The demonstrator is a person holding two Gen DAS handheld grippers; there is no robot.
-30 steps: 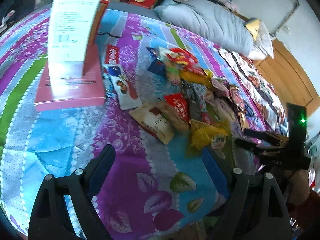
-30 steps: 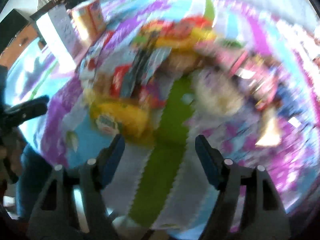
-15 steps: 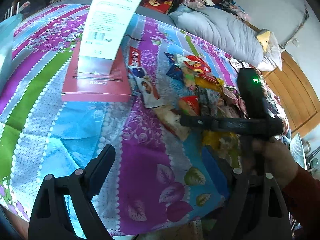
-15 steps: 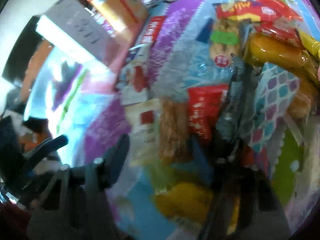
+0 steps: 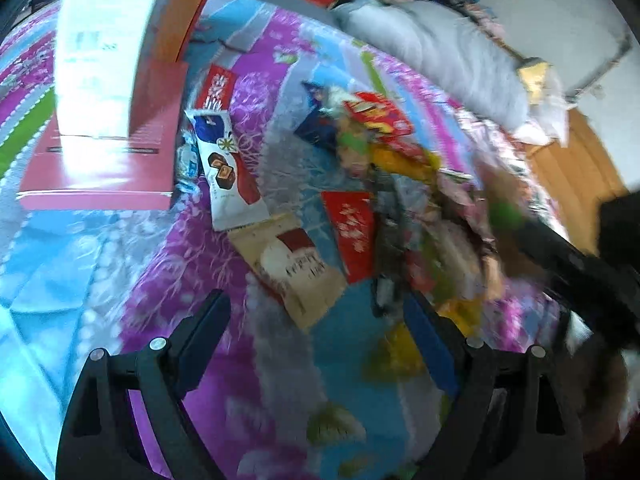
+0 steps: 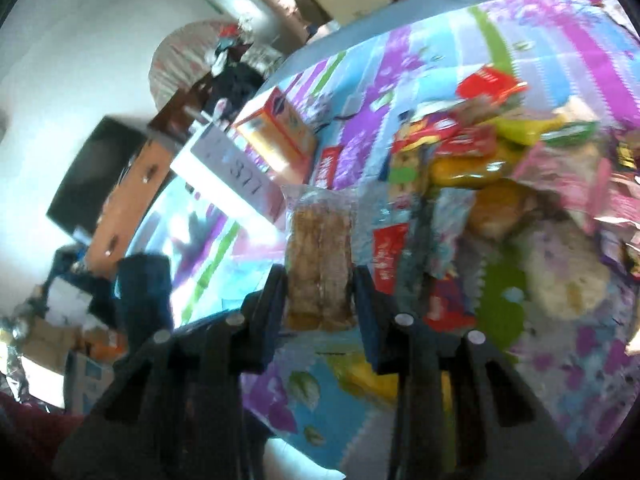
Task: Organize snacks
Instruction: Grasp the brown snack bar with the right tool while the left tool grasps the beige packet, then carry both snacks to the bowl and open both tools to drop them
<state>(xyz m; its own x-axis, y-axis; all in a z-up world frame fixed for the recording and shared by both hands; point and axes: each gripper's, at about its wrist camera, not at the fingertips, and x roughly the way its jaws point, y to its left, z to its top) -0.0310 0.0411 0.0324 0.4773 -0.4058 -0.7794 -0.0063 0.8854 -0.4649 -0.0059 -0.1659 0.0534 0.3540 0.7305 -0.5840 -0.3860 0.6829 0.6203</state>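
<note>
Snacks lie heaped on the bed, and you already have one: a clear-wrapped pack of two brown cakes (image 6: 320,268), pinched between the two sides of your right claw (image 6: 320,280) and lifted clear of the quilt. Your left claw (image 5: 316,320) is spread wide and empty, low over the purple, blue and green patterned quilt (image 5: 208,264). Just beyond it lie a beige paper pouch with a red label (image 5: 296,264) and a red foil packet (image 5: 352,232), with a white and blue chocolate-cake wrapper (image 5: 228,176) farther left. I judge you are mid-carry; the next move calls for a place for this pack, perhaps by the flat red box (image 5: 100,164) or the orange carton (image 6: 276,132) at far left. Beyond the heap (image 6: 500,152) sit a grey pillow (image 5: 432,56), a wooden cabinet (image 6: 124,204) and a dark screen (image 6: 92,176).
</note>
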